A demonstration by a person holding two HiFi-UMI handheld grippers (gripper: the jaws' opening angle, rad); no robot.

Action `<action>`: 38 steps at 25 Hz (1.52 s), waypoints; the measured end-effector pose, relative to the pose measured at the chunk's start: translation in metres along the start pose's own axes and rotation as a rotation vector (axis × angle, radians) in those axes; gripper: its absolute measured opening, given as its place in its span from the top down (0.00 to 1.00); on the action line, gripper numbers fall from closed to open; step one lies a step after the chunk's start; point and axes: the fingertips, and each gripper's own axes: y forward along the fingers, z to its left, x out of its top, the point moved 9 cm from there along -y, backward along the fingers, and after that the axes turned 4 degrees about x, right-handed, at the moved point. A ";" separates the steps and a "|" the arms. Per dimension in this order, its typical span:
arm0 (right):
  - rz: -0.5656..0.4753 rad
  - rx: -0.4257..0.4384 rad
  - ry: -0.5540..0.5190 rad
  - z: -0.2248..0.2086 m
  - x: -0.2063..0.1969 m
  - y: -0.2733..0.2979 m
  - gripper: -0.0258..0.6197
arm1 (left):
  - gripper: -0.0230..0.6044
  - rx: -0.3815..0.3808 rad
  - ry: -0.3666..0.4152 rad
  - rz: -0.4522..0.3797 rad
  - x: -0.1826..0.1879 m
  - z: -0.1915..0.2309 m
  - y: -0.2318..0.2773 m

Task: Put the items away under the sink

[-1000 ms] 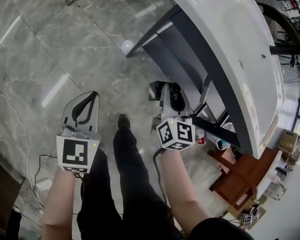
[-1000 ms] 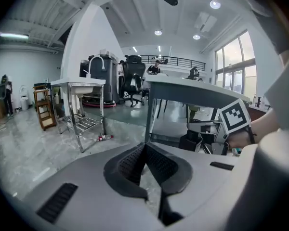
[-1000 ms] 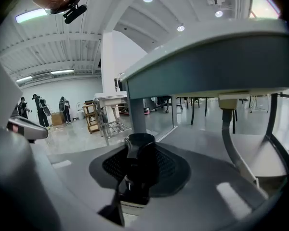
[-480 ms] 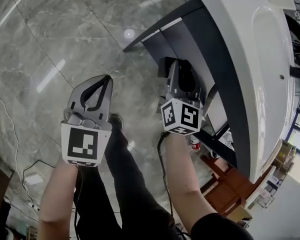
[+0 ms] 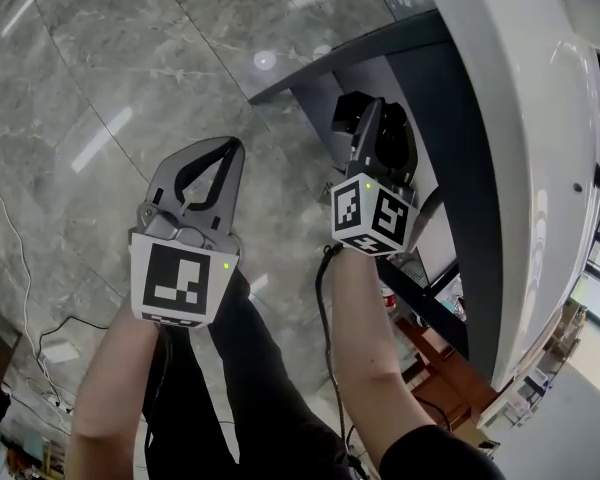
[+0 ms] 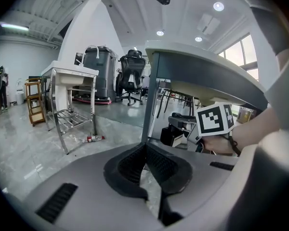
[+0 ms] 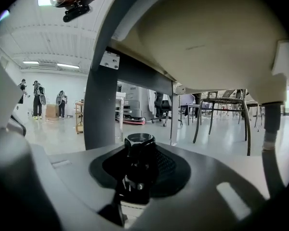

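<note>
Both claws have pushed forward toward the counter's front edge since a second ago, and the right one now sits tucked in beneath it. On the left, the left claw (image 5: 223,156) hangs over the grey marble floor (image 5: 100,78), well off the counter's near corner, with its jaws shut tip to tip and nothing between them. The right claw (image 5: 372,118) is clamped on a black container (image 7: 139,143) with a round cap. It holds this just beside the dark leg (image 7: 100,105) at the counter's front corner, below the overhang of the white counter (image 5: 520,118) top. Farther right, under the counter's far end, a small bottle (image 5: 387,296) with red on it shows near a brown wooden shelf (image 5: 445,363).
</note>
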 end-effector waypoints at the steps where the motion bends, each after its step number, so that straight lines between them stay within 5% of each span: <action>1: -0.007 -0.002 0.003 -0.001 0.001 0.005 0.81 | 0.95 -0.001 0.000 0.001 0.000 0.001 0.003; 16: -0.073 -0.157 0.035 -0.040 0.007 0.045 0.81 | 0.95 -0.010 0.027 -0.013 0.010 0.002 0.031; 20: -0.041 -0.113 0.014 -0.040 0.005 0.047 0.81 | 0.95 -0.027 0.022 -0.018 0.009 0.001 0.031; 23: -0.020 -0.063 -0.022 -0.037 0.004 0.045 0.70 | 0.95 -0.036 0.020 -0.008 0.008 0.000 0.028; 38: 0.134 -0.101 0.059 0.021 -0.007 -0.054 0.64 | 0.95 -0.055 0.025 0.022 0.006 -0.001 -0.053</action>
